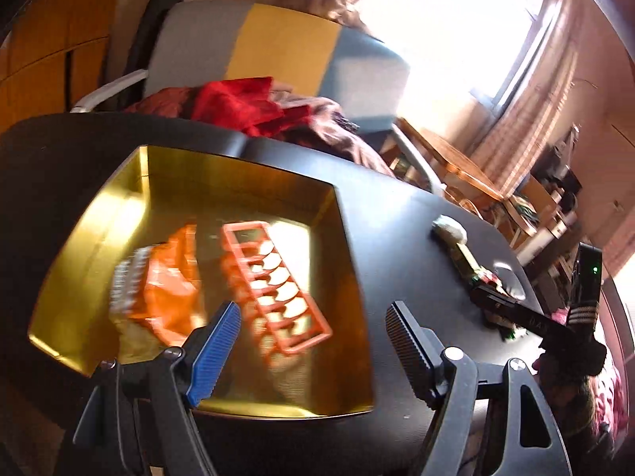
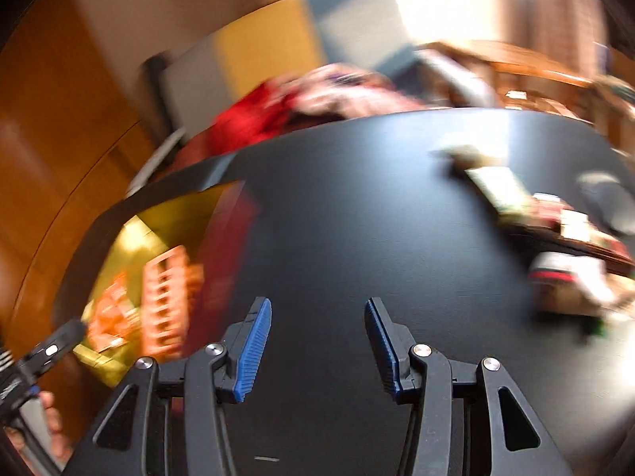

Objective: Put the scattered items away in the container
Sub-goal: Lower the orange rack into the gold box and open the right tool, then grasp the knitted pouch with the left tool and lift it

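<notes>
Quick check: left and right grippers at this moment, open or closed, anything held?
Left gripper: open, empty, over the gold tray.
Right gripper: open, empty, over the black table.

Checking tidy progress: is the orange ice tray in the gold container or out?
In. The orange ice tray lies flat inside the gold container, beside an orange packet.

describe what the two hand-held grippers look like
The left hand-held gripper has black plastic linkage arms with silver rivets, one ribbed blue pad and one ribbed black pad. The right hand-held gripper has the same black frame and rivets, with both ribbed pads blue.
</notes>
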The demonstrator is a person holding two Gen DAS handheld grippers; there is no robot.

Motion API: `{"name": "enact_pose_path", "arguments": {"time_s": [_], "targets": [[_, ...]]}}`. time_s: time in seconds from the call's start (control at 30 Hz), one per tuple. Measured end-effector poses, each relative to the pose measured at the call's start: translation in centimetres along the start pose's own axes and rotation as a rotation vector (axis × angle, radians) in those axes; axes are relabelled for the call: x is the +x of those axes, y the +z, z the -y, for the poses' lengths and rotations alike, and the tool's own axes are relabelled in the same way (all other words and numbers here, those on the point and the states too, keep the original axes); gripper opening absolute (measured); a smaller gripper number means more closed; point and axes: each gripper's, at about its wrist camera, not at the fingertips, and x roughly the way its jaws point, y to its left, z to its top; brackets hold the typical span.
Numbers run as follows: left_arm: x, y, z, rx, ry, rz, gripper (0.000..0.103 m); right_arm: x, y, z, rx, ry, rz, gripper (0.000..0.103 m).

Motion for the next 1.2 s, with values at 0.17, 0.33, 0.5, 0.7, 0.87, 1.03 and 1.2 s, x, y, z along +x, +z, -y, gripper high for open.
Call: {"name": "enact_pose_path", "arguments": {"time_s": [0.17, 0.33, 0.5, 0.7, 0.87, 1.03, 1.2], "targets": [[2.0, -1.0, 4.8, 0.092, -0.053, -0.060, 0.077, -1.0, 2.2, 9.4, 0.120, -0.150, 0.041, 0.052], [3.4, -2.1, 7.4, 0.144, -0.073, -0.110, 0.077, 0.8, 3.4, 14.4, 0.213, -0.186, -0.015, 0.052], [4.3, -2.9, 8.9, 0.176, -0.077, -0.146, 0.077, 1.3, 1.2, 13.1, 0.228, 0.051, -0.067, 0.052], [5.2, -3.2, 10.0, 0.207, -0.083, -0.169, 0.077, -1.6, -1.7, 11.7, 0.281, 0.143, -0.009, 0.052], [6.6, -2.9, 13.2, 0.270, -0.122, -0.188, 0.077, -4.2, -3.4, 12.8, 0.274, 0.045, 0.017, 0.052], [8.7, -2.9, 18.4, 0.396, -0.178, -0.201, 0.077, -6.1, -4.7, 15.0, 0.303, -0.018, 0.046, 0.055], [11.3, -3.1, 23.1, 0.522, -0.205, -0.226, 0.077, -6.8, -5.7, 17.1, 0.339, -0.056, 0.055, 0.057]]}}
